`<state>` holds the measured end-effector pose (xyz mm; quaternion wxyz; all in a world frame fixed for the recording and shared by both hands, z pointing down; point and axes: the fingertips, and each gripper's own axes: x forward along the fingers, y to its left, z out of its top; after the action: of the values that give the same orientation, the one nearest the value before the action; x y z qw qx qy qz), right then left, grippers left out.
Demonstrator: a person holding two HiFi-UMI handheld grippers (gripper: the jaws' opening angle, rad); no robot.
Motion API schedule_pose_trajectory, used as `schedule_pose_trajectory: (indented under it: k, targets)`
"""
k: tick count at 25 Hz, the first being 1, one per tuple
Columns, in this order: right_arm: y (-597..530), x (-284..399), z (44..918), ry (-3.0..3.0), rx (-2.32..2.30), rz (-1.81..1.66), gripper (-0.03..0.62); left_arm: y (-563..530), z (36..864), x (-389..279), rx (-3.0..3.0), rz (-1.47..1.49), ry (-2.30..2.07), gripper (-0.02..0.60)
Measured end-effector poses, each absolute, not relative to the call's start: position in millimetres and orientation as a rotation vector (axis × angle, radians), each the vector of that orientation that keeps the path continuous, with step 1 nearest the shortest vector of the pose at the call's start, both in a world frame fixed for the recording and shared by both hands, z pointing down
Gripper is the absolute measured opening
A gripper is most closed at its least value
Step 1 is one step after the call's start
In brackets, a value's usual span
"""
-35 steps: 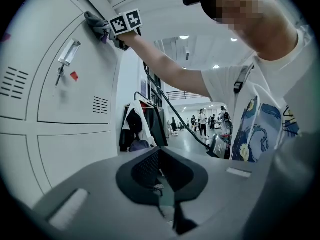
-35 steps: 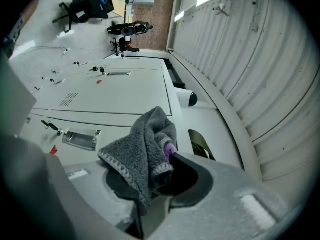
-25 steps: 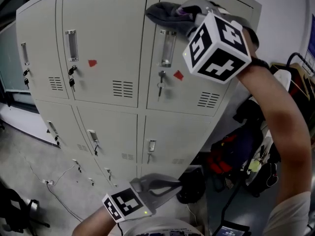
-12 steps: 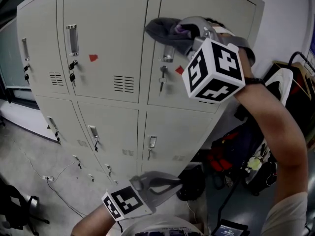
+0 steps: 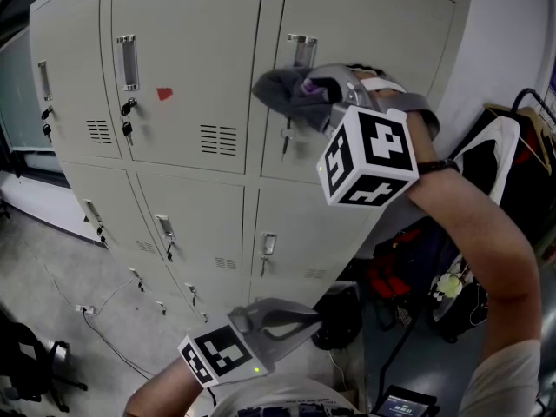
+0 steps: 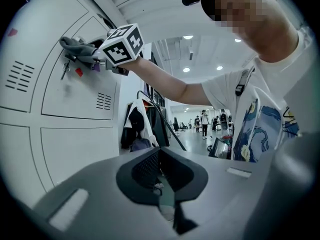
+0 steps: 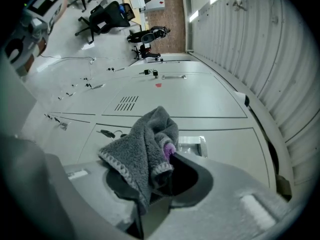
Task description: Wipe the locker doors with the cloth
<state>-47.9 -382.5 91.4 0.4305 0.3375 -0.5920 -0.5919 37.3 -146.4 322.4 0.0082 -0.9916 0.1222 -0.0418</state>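
Note:
A grey cloth (image 5: 285,94) with a purple tag is pinched in my right gripper (image 5: 314,92), which is shut on it and presses it against the upper right locker door (image 5: 373,42), just below the metal handle (image 5: 302,49). In the right gripper view the cloth (image 7: 145,146) bunches over the gripper (image 7: 167,171) and hides part of the handle recess (image 7: 192,145). My left gripper (image 5: 291,320) hangs low by my body, away from the lockers, shut and holding nothing. Its own view shows the left gripper (image 6: 162,184) below and the cloth (image 6: 77,46) high up on the door.
The beige lockers (image 5: 182,198) stand in rows, with keys (image 5: 128,107) hanging in the locks and a red sticker (image 5: 163,94) on the neighbouring door. Bags and hanging clothes (image 5: 408,276) crowd the right side. Cables (image 5: 87,315) lie on the floor at the left.
My right gripper has slid the cloth down the upper right door, from above the handle to the lock below it; the handle now shows. The left gripper has stayed put.

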Motion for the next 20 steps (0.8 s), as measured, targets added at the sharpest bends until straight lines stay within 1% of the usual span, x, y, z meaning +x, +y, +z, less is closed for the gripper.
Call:
schedule_pose_trajectory:
  k: [8,20]
  targets:
    - [-373,-44,100,-1.527,0.827,-1.475,0.101,-141,322,41,-3.097,-0.139,0.382,0.003]
    - [-366,14,136,-1.431,0.853,-1.449,0.101,-140,324,55,-3.096,-0.18,0.345,0.003]
